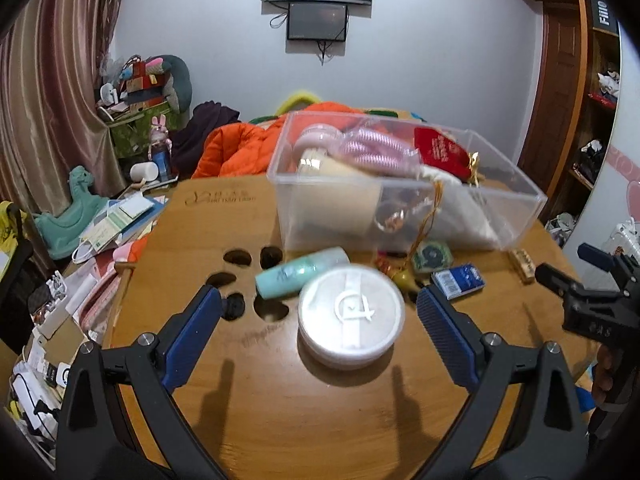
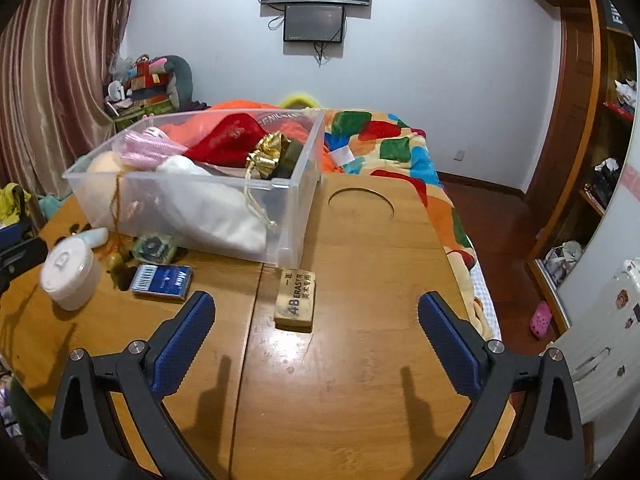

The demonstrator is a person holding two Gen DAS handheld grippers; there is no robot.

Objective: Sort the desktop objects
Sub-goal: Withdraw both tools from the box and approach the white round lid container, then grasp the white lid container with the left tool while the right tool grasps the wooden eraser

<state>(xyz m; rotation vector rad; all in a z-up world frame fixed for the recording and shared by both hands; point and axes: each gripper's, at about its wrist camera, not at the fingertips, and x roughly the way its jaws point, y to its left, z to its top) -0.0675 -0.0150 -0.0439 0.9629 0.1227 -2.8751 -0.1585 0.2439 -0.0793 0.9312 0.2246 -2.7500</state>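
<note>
Left gripper (image 1: 318, 308) spread wide above the wooden table (image 1: 280, 400), nothing between the blue pads, the round white jar (image 1: 351, 322) lying just ahead in the gap and touched by neither pad. Behind the jar, touching it or nearly so, a mint-green tube (image 1: 300, 272) on its side; to the jar's right a small olive-coloured trinket (image 1: 404, 280) on a gold cord, a green patterned packet (image 1: 432, 258), and a blue card box (image 1: 458, 278) close to the right-hand pad. Farther back, a clear plastic bin (image 1: 400, 184) already filled with a pink comb, a red pouch, a white cloth bag and a cream bottle. Dark cut-out holes (image 1: 240, 258) in the tabletop to the left of the tube. Right gripper (image 2: 316, 312) also spread wide and empty, hovering over the table with the tan eraser (image 2: 296, 298) just ahead between the pads, flat on the wood, apart from both. Same bin (image 2: 192, 184) just behind the eraser, the blue card box (image 2: 162, 280) near the left-hand pad, the white jar (image 2: 70, 276) farther left.
</note>
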